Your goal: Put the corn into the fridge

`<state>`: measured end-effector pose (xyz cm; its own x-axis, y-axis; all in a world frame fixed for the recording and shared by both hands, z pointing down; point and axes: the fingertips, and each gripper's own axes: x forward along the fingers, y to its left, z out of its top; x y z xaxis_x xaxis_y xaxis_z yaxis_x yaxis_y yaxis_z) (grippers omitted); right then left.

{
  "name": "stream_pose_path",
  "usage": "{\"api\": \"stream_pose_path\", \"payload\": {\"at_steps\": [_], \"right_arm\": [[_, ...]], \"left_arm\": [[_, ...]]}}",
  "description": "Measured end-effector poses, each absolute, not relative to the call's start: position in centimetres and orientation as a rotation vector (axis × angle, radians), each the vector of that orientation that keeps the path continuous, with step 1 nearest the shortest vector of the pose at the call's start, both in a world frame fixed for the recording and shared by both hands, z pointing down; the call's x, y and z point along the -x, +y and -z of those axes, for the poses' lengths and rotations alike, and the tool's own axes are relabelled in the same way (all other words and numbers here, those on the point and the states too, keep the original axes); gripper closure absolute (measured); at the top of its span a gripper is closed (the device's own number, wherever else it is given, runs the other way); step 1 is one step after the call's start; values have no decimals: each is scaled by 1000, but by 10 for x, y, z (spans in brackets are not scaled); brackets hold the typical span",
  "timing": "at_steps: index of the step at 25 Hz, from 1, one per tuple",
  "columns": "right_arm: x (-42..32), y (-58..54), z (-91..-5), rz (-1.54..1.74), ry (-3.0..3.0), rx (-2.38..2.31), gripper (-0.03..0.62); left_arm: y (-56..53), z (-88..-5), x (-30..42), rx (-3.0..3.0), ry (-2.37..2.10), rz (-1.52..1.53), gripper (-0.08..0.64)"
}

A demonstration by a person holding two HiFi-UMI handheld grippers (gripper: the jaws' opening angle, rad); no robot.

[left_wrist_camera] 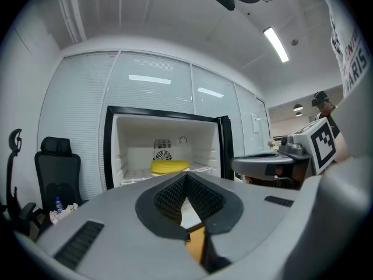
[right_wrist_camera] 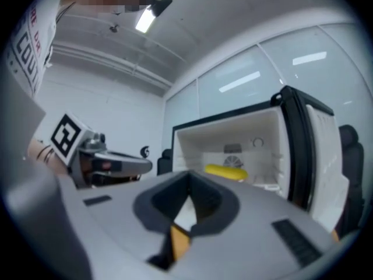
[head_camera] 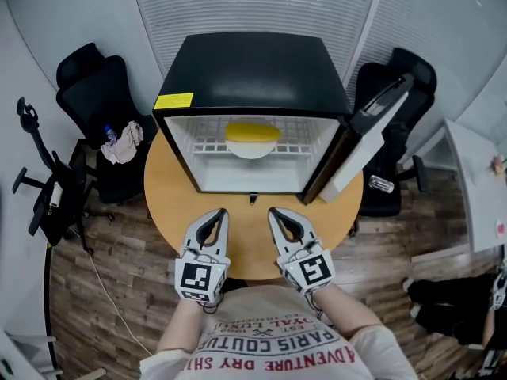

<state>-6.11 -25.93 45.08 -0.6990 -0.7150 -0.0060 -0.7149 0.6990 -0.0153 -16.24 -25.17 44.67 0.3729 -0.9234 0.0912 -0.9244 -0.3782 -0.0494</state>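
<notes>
Already the corn (head_camera: 252, 132) lies on a white dish (head_camera: 252, 151) inside the open fridge (head_camera: 252, 66); it looks light, firm and ridged, best held across its middle. The left claw (head_camera: 223, 211) and right claw (head_camera: 272, 210) hang closed, empty, over the counter (head_camera: 168, 190).

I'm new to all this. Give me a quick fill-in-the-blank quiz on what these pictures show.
The corn lies ____ the mini fridge.
The fridge door stands ____.
The left hand-held gripper and the right hand-held gripper both have their jaws ____.
Missing words: inside; open; shut.
</notes>
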Motion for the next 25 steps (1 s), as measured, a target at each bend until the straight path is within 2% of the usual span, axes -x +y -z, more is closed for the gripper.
{"api": "stream_pose_path", "payload": {"at_steps": [13,25], "right_arm": [[74,-256,-431,-188,2899,1246,565],[65,-278,-439,-159,2909,1329,565]], "left_arm": [[-252,-436,166,-2591,-1763,-120,534],[-268,-436,162,-2599,-1729,-98,534]]}}
